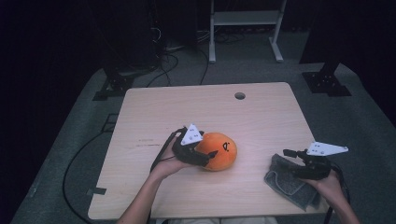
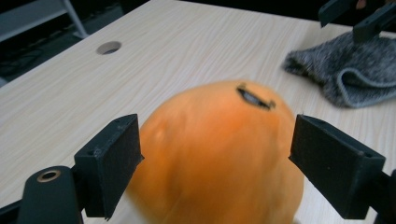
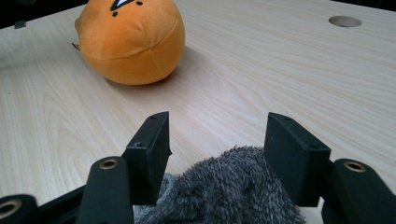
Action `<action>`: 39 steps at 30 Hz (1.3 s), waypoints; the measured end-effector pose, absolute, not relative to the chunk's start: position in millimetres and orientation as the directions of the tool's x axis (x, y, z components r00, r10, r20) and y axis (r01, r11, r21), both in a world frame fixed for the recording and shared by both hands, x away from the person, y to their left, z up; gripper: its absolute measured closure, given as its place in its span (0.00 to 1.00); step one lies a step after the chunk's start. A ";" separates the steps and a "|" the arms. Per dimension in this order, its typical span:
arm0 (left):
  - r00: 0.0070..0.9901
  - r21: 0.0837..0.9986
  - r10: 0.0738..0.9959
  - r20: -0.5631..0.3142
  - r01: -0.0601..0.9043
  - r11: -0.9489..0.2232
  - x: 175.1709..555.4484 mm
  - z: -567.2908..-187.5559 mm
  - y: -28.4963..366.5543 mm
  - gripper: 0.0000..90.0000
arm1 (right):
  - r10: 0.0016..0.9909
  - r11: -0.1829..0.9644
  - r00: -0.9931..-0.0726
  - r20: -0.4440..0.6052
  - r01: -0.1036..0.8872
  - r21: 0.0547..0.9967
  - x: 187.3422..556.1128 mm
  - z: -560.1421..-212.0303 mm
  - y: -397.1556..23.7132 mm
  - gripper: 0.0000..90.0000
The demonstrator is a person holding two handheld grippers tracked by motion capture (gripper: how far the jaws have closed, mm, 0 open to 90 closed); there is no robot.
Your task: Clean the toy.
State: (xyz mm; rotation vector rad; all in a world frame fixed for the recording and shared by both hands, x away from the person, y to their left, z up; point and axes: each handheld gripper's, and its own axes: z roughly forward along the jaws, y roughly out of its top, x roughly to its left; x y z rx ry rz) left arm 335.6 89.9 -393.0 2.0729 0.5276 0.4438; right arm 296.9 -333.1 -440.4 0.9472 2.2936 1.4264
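An orange plush ball (image 1: 223, 150) with a small black face mark lies near the middle of the light wooden table (image 1: 196, 107). My left gripper (image 1: 210, 158) is open at its left side. In the left gripper view the plush (image 2: 219, 154) sits blurred between the two pads (image 2: 112, 163), close to both. A grey knitted cloth (image 1: 289, 183) lies at the front right. My right gripper (image 1: 292, 161) hovers open over it, and a hump of the cloth (image 3: 233, 186) rises between its jaws. The plush (image 3: 130, 42) also shows far left in the right gripper view.
A round cable hole (image 1: 240, 95) is near the table's far edge. The cloth lies near the table's front right corner. Beyond the table are a white frame's legs (image 1: 245, 28), black stands and cables on a grey floor.
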 end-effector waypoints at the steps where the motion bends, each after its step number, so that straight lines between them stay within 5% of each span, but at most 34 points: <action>1: 0.840 0.852 0.532 0.108 0.198 -0.484 334.0 -393.6 94.4 0.16 | 0.659 0.299 -0.746 0.102 0.384 0.874 296.9 -440.3 -332.9 0.43; 39: 0.754 0.851 0.650 0.094 0.277 -0.445 294.2 -432.2 169.9 0.09 | 0.673 0.294 -0.730 0.120 0.412 0.862 289.8 -447.7 -333.1 0.41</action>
